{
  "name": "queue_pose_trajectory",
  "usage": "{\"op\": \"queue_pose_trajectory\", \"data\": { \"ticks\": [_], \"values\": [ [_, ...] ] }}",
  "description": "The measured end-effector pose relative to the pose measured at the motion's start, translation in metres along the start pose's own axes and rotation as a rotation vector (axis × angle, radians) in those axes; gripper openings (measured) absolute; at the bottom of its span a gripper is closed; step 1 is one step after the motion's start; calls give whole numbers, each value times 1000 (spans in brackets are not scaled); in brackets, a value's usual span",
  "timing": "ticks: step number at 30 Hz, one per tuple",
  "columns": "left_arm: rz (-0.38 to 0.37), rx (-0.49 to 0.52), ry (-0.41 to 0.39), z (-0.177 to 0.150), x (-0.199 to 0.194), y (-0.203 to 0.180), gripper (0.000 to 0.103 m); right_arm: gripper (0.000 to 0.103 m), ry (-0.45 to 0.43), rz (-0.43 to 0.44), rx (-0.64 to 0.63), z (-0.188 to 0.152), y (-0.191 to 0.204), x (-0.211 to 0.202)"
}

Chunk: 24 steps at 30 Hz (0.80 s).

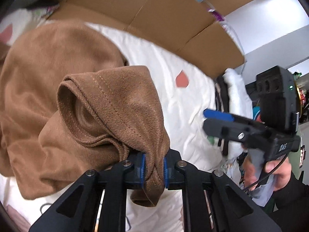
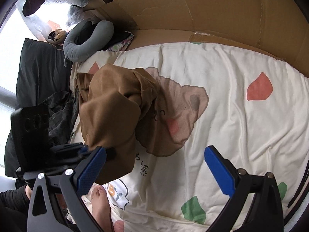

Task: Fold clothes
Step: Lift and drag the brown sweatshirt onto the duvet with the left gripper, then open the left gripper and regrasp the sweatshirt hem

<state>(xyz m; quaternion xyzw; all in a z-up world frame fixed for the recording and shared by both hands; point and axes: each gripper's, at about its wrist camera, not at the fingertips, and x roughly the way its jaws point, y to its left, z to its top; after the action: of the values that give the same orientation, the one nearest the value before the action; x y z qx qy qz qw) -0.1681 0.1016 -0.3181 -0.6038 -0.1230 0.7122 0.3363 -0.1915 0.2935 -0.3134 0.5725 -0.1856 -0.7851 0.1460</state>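
A brown suede-like garment (image 1: 58,73) lies bunched on a white printed bedspread (image 1: 173,100). My left gripper (image 1: 154,171) is shut on a stitched hem or cuff of it and holds that part lifted. In the right wrist view the garment (image 2: 112,112) hangs from the left gripper (image 2: 81,150) at the left. My right gripper (image 2: 154,166) is open and empty above the bedspread (image 2: 231,125), to the right of the garment. It also shows in the left wrist view (image 1: 218,118), held in a hand.
Flattened cardboard (image 2: 212,9) stands along the far side of the bed. A grey U-shaped pillow (image 2: 87,38), a black cushion (image 2: 40,65) and dark clothes (image 2: 58,112) lie at the left. A bare foot (image 2: 100,203) rests on the near edge.
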Motion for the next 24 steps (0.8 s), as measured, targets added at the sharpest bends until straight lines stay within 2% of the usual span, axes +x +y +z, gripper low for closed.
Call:
{"op": "queue_pose_trajectory", "data": {
  "ticks": [4, 6, 9, 12, 17, 24],
  "values": [
    [-32, -43, 58, -7, 3, 12, 30, 103, -10, -10, 3, -2, -6, -1],
    [-27, -31, 71, -12, 1, 13, 47, 102, -18, -10, -5, -3, -7, -2],
    [-33, -18, 66, -20, -8, 15, 63, 103, -30, -5, -27, -4, -4, -2],
    [-30, -37, 64, -25, -19, 24, 64, 103, -38, 18, -49, -6, 1, -1],
    [14, -68, 8, -25, -40, 43, 64, 103, -65, 52, -89, -11, 10, 0],
    [81, -168, -71, -24, -63, 85, 64, 103, 3, 56, -119, -14, 18, 13]
  ]
}}
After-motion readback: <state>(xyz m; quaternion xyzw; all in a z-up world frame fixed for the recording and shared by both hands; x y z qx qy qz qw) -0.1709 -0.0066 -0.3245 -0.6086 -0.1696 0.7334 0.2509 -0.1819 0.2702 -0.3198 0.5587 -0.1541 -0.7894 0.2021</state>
